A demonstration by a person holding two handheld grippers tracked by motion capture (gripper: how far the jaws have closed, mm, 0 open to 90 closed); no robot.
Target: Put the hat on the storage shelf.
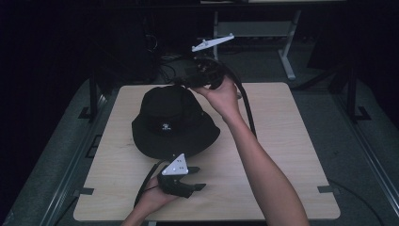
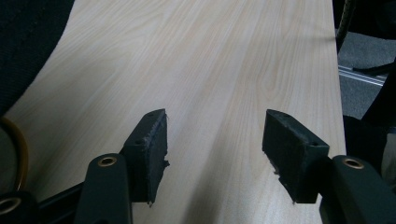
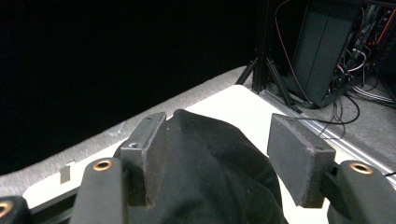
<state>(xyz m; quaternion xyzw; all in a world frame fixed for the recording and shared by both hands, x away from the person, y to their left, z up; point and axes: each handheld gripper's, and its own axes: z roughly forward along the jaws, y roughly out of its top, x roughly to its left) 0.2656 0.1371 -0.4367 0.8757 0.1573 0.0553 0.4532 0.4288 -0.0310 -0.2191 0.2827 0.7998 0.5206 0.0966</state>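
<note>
My right gripper [image 3: 212,154] hangs jaws apart over the far side of the hat's [image 1: 171,120] crown; my left gripper [image 1: 194,178] waits spread near its front brim. It looks soft, light and floppy, so I'd pinch a crown fold.

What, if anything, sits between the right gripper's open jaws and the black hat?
Nothing visible. The right gripper is open right at the crown of the hat, whose fabric rises between the jaws in its own view.
</note>
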